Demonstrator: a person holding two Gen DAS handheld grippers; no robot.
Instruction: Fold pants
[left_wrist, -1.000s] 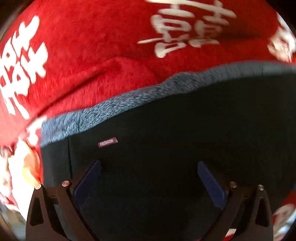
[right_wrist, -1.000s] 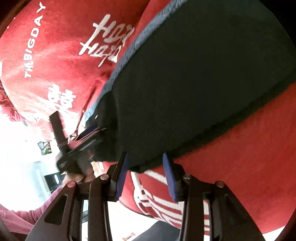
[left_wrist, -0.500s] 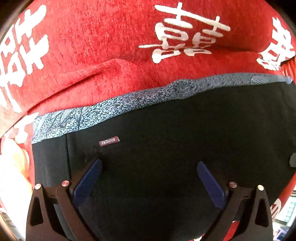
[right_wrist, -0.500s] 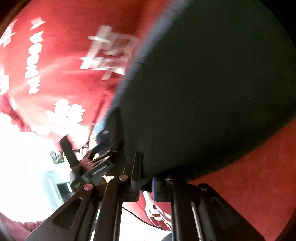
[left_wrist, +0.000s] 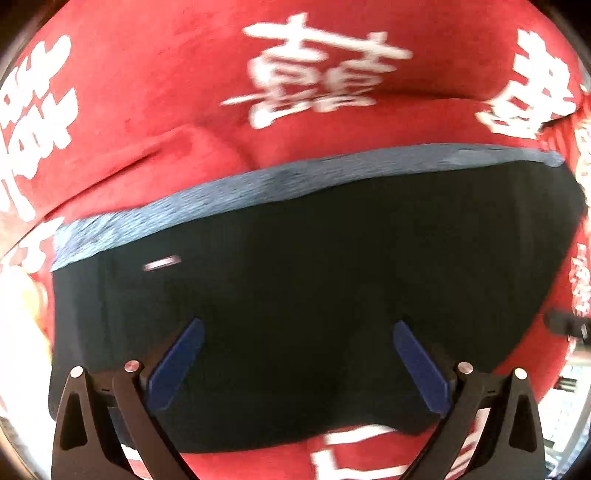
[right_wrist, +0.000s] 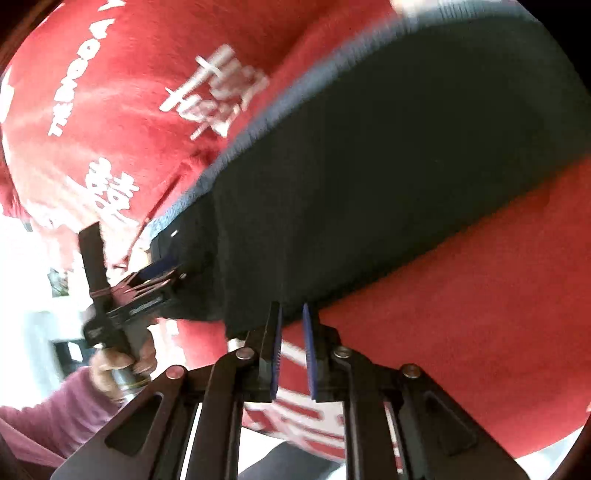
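Since half a second ago, our right gripper (right_wrist: 291, 321) has parted narrowly at the pants (right_wrist: 388, 177) hem.
Our left gripper (left_wrist: 295, 347) stands wide over them on the red blanket (left_wrist: 184, 92).

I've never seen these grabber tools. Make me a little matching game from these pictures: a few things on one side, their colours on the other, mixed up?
Things:
1. pants
2. waistband
3. blanket
4. sleeve

Colours:
A. red with white characters
B. black
C. pink
D. speckled grey-blue

Pairs: 1-B, 2-D, 3-A, 4-C
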